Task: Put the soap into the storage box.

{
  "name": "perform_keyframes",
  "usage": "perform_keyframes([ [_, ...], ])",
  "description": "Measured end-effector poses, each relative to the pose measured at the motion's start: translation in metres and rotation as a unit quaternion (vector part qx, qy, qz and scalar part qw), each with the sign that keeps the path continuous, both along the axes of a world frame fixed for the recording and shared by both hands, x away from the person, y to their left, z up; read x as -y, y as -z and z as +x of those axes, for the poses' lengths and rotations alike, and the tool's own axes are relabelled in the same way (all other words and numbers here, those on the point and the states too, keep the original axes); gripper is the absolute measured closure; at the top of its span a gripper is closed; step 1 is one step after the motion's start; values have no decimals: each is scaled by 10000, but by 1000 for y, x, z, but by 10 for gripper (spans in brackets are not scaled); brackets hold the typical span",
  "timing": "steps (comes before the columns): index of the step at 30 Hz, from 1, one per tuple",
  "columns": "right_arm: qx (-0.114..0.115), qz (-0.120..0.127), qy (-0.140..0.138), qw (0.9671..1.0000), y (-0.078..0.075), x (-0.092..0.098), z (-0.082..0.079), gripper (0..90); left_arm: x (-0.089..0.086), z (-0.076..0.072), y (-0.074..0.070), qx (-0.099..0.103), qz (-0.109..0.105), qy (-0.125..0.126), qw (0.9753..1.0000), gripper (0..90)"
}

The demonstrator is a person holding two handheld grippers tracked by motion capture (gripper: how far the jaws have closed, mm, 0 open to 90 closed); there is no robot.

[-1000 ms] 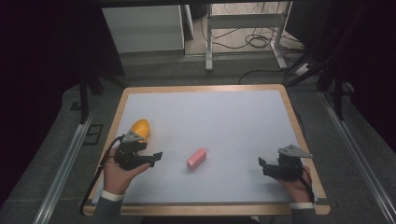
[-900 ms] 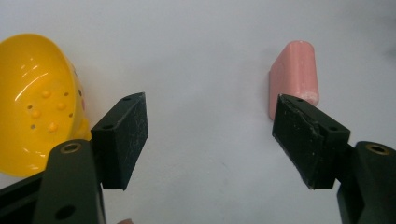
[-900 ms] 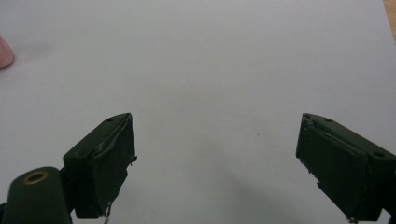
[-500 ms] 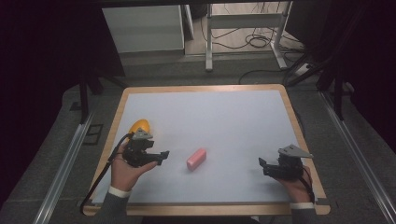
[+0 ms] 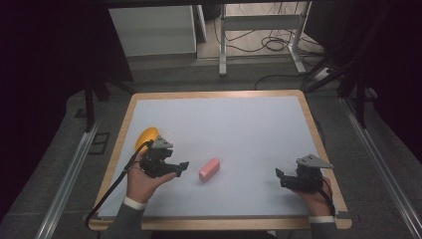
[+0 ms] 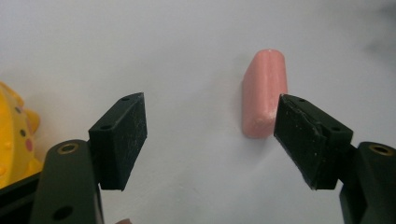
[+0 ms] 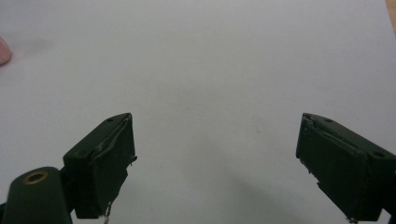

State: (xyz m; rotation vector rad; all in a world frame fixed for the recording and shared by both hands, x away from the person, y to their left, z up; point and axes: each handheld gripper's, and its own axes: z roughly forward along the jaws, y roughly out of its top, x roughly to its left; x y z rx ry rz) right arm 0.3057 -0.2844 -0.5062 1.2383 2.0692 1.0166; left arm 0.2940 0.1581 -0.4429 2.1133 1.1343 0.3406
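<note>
A white sheet (image 5: 234,134) covers the wood-rimmed table (image 5: 318,134), which stands on grey floor in a dark room with cables (image 5: 268,45) behind. The left gripper (image 5: 182,167) is spread just beside a pink block (image 5: 209,169), a yellow toy (image 5: 145,138) behind it. The right gripper (image 5: 279,178), also spread, hovers over bare sheet.

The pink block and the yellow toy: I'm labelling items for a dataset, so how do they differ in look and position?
The pink block is a plain, single-colour bar; the yellow toy is rounded and carries small dots. The pink block lies near the table's middle, ahead of the open left claw; the yellow toy sits by the left edge, behind that hand. Both rest on the white surface, ungripped.
</note>
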Motion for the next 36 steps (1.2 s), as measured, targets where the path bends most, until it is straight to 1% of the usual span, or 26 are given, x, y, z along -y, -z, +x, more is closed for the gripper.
perform_keyframes([
  [2, -4, -6, 11, 10000, 0, 0, 0, 114, 4, 1, 0, -2, 13, 37, 10000, 261],
  [4, -3, 1, 12, 10000, 0, 0, 0, 113, 6, 2, 1, -25, -30, 65, 10000, 260],
  [7, -4, -4, 9, 10000, 0, 0, 0, 113, 11, 2, 4, -63, -2, 103, 9999, 260],
  [11, -3, -16, 1, 10000, 0, 0, 0, 113, 18, 2, 7, -76, 65, 187, 9998, 259],
  [15, -6, -15, 20, 10000, 0, 0, 0, 113, 24, 2, 8, -81, 88, 262, 9996, 259],
  [19, -15, -23, 13, 10000, 1, 0, 0, 113, 30, 3, 8, -91, 98, 325, 9994, 259],
  [22, -22, -32, 22, 10000, 2, 1, 1, 113, 37, 3, 9, -116, 44, 379, 9992, 258],
  [30, -31, -39, 31, 10000, 2, 1, 1, 113, 53, 6, 14, -191, 109, 523, 9984, 258],
  [33, -29, -36, 40, 10000, 2, 2, 1, 113, 56, 7, 15, -208, 79, 558, 9982, 258],
  [36, -33, -30, 48, 10000, 2, 2, 1, 113, 57, 8, 18, -244, 133, 547, 9981, 258],
])
